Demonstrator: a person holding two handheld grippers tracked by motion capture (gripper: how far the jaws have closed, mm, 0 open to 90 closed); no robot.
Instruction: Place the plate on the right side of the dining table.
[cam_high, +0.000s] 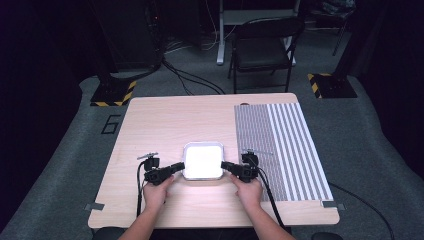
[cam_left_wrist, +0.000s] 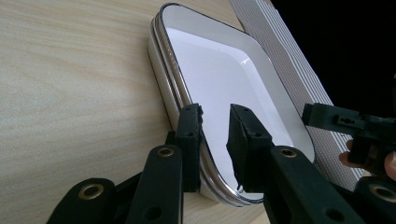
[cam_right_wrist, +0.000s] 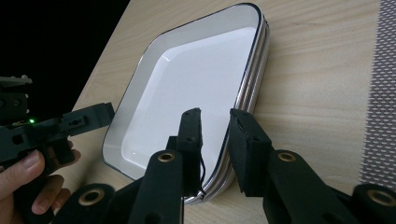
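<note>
The left gripper (cam_left_wrist: 215, 119) has its jaws spread a little, straddling the rim of the top plate (cam_left_wrist: 224, 74) on its left edge, one jaw outside the rim and one over the white inside. The right gripper (cam_right_wrist: 215, 122) stands the same way at the opposite edge, jaws parted across the rim and not yet pressed onto it. The plate is a white square one with a dark rim, topping a small stack of plates (cam_right_wrist: 252, 93) near the front middle of the tabletop (cam_high: 165, 120), just left of a striped mat (cam_high: 285, 145). By my reading, both approaches are done; closing on the rim and lifting remain.
</note>
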